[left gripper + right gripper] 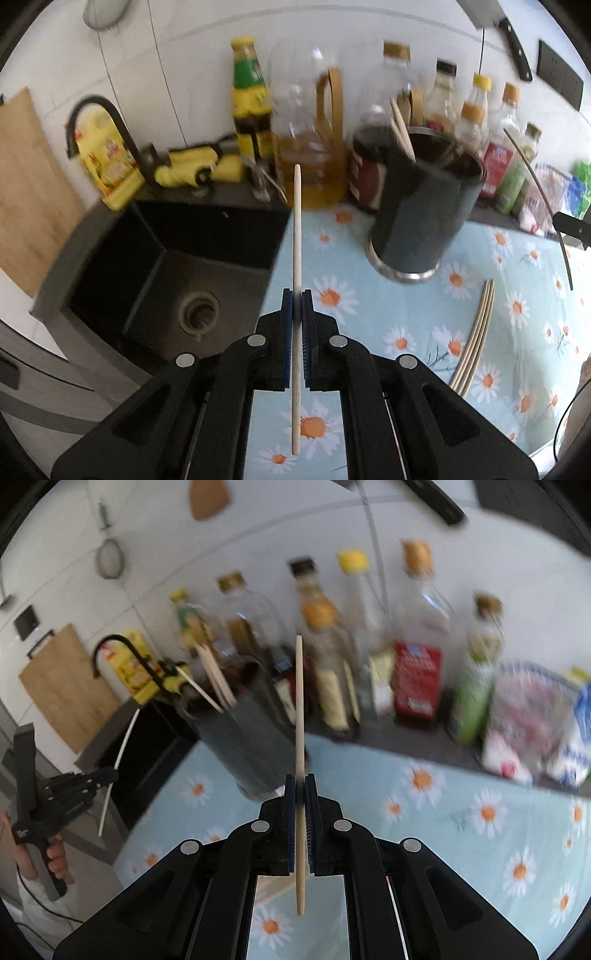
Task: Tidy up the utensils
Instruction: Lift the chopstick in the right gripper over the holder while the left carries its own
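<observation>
A white tiled wall (pixel 207 44) is running behind the desk (pixel 406 332), which is wearing a pale blue cloth printed with daisies. At the desk's left edge a dark sink (pixel 166 266) is sitting under a black curved tap (pixel 107 122), and a wooden cutting board (pixel 26 192) is leaning against the wall beside it. Bottles (pixel 417 635) are lining the desk's back edge. A strainer (pixel 109 559) is hanging on the wall, and daylight is falling softly across the tiles.

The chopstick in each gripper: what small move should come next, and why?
Probably carry both toward the dark holder and tip them in. Each gripper, left and right, has its jaws shut on one chopstick; the holder already has some, and more lie on the flowered cloth.
</observation>
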The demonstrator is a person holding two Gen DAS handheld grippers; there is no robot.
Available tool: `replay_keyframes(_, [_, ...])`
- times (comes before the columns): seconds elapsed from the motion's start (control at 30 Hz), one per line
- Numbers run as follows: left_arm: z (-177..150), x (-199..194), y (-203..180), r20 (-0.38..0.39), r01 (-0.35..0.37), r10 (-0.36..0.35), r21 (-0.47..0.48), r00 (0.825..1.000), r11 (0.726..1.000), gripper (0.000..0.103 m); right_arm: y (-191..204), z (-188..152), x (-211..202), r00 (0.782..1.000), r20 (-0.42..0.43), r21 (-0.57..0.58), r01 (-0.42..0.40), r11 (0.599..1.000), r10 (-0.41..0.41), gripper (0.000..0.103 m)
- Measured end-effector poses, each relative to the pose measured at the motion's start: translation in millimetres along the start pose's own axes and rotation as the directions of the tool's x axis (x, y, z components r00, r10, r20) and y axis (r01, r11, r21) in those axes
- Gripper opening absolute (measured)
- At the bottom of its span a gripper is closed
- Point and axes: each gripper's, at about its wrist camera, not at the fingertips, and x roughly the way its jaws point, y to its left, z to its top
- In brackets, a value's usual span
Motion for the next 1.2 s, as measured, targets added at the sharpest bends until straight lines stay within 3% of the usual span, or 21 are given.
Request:
replay_keyframes(0.37, [55.2, -53.4, 13.7, 0.148, -0.079, 0.08, -0.013, 0.986, 0.997, 0.005, 45.2, 59.8, -20.5, 0.985, 0.137, -0.088, -0.094, 0.992, 0.106, 0.005])
replay_keyframes(0.6, [95.5, -73.4, 9.3, 0.226, -0.023, 0.031, -0.041, 0.974, 0.999, 0.005, 53.2, 96.1, -18.4, 0.971, 0.201, -0.102, -0.114, 0.988, 0.133, 0.005])
replay_keyframes(0.83, [131.1, -74.9, -0.3, 0.287, 0.107, -0.084, -0.064, 0.954, 0.992, 0.005, 55.5, 120.4, -17.6, 0.946, 0.265, -0.157, -0.147, 0.977, 0.185, 0.005])
replay_keyframes(0.93, [139.9, -72.6, -7.1, 0.341, 0.192, -0.162, -0.054, 0.926, 0.98, 0.005, 57.0, 127.3, -12.1, 0.932, 0.289, -0.182, -0.17, 0.968, 0.218, 0.005])
replay_keyframes(1.13, [145.4, -52.5, -20.8, 0.459, 0.341, -0.297, -0.013, 0.837, 0.94, 0.005, 51.0, 135.8, 9.7, 0.896, 0.315, -0.202, -0.259, 0.945, 0.313, 0.005])
replay_keyframes(1.2, [147.7, -43.3, -22.6, 0.472, 0.383, -0.334, -0.006, 0.815, 0.924, 0.005, 46.7, 136.0, 19.9, 0.883, 0.322, -0.209, -0.285, 0.936, 0.341, 0.005])
